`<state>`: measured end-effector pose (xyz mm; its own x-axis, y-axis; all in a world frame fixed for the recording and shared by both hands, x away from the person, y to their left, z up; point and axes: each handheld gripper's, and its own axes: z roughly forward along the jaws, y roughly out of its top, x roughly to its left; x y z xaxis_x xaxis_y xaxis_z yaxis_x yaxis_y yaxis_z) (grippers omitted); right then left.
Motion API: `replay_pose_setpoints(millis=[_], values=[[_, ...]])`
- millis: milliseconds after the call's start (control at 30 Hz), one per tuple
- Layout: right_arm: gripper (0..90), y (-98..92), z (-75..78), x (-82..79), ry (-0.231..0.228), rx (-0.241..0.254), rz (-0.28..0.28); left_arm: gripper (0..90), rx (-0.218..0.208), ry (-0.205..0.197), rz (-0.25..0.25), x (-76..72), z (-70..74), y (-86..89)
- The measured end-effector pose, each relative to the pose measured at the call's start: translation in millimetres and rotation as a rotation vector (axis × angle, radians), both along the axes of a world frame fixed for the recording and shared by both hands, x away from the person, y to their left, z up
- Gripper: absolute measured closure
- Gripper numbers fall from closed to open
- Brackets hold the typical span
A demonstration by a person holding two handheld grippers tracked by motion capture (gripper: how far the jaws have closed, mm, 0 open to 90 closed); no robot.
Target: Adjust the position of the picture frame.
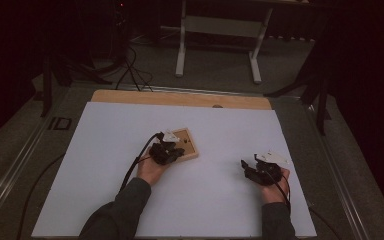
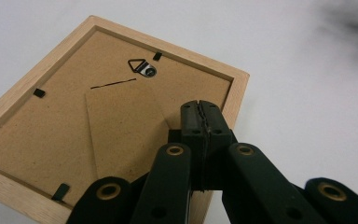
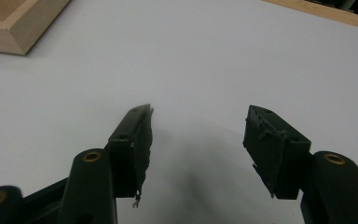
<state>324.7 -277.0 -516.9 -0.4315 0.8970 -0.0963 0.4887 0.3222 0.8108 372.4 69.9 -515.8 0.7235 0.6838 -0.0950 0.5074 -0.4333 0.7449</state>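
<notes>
Your tabletop (image 1: 105, 190) is covered by a white sheet that runs nearly to every side, with a strip of bare wood (image 1: 180, 98) showing along the far edge, and most of that white field lies open around both your hands. The picture frame (image 2: 74, 121) is the only loose thing on it: it lies face down a little left of the middle, light wooden border up, brown backing board showing with its small black retaining tabs, a metal hanging loop (image 2: 140, 66) near one long edge and the folding stand flat against the board. Its corners sit turned at an angle to the sheet's edges, and there is free white surface on all four sides of it, widest toward the near edge and toward the left. Your left tool (image 2: 200, 109) hovers over the frame's right-hand part, close to the inner edge of the border, its jaws pressed together with nothing between them; from the left gripper view it seems to be just above the backing rather than touching it, though I can't be sure. Your right tool (image 3: 198, 135) is well apart from the frame, out on bare sheet toward the right side, jaws spread wide and empty, pointing across open surface. In the right gripper view one corner of the frame shows at the far upper left, with clear room between it and the tool.
</notes>
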Motion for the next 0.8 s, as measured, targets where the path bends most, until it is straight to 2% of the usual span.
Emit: replay_pose_setpoints(millis=[300, 800], values=[[41.0, 0.3, -0.1, -0.1, 0.001, -0.002, 0.000, 89.9, -0.022, 0.002, -0.028, -9.1, -1.6, 1.8], [41.1, 0.2, 0.3, -0.6, -0.001, -0.001, 0.001, 89.9, -0.021, 0.017, -0.101, -20.7, -1.0, 12.9]])
